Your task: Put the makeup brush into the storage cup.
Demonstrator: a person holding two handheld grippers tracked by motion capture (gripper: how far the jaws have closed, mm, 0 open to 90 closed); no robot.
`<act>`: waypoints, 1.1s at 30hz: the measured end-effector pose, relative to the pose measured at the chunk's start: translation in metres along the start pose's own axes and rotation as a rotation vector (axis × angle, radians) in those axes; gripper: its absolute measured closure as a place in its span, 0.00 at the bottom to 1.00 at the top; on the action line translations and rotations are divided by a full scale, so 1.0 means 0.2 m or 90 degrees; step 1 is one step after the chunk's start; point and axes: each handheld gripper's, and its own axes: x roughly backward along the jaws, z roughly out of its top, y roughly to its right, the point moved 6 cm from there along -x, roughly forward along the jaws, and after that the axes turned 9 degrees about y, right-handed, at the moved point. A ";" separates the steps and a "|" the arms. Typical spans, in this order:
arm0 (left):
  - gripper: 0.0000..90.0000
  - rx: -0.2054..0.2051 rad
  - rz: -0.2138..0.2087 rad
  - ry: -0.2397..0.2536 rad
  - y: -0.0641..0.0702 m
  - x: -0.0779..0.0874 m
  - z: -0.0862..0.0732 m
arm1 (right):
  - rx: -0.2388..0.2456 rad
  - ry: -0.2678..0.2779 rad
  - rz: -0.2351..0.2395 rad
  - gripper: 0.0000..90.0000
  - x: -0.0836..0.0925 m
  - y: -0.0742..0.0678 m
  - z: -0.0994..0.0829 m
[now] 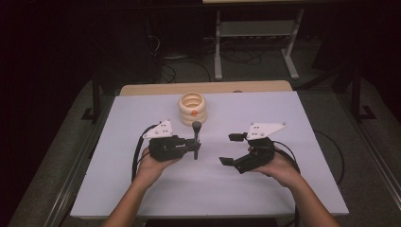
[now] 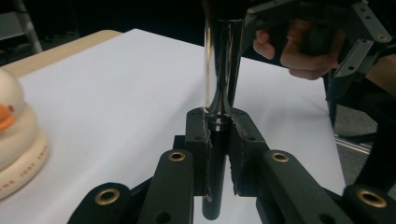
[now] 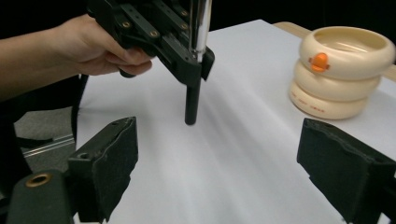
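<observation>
left gripper point(image 1: 196, 144): clamped tight on a metal tool point(image 1: 196, 138), jaws pressed against its dark lower shaft. the tool stands upright in the grip. its rounded grey head points up toward the stacked rings point(image 1: 192, 108), and its black lower end hangs just clear of the white table point(image 1: 142, 189). in the left gripper view the shiny stem point(image 2: 223, 65) rises out of the closed jaws and the black end point(image 2: 214, 186) drops below them.

right gripper point(image 1: 231, 149): released, jaws spread wide, nothing between them. in the right gripper view the two black pads point(image 3: 116, 158) stand well apart over bare table, facing the tool point(image 3: 192, 100).

landmark: the stacked rings, cream coloured with a small orange mark, sit on the far side of the table. the tool is just in front of them, on the person's side, not touching. the right gripper is farther from the rings, to the right of the tool and well apart from it.

both grippers are held by the person's hands point(image 1: 156, 165).
</observation>
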 end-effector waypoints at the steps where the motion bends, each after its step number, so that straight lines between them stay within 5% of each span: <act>1: 0.88 0.001 0.005 0.002 -0.01 0.00 0.01 | -0.002 0.001 -0.005 0.13 0.01 0.01 -0.01; 14: 0.88 0.018 0.055 0.023 -0.10 0.00 0.06 | -0.015 0.035 -0.089 0.12 0.11 0.07 -0.06; 33: 0.88 0.017 0.103 0.038 -0.22 0.01 0.16 | -0.032 0.011 -0.167 0.02 0.22 0.11 -0.21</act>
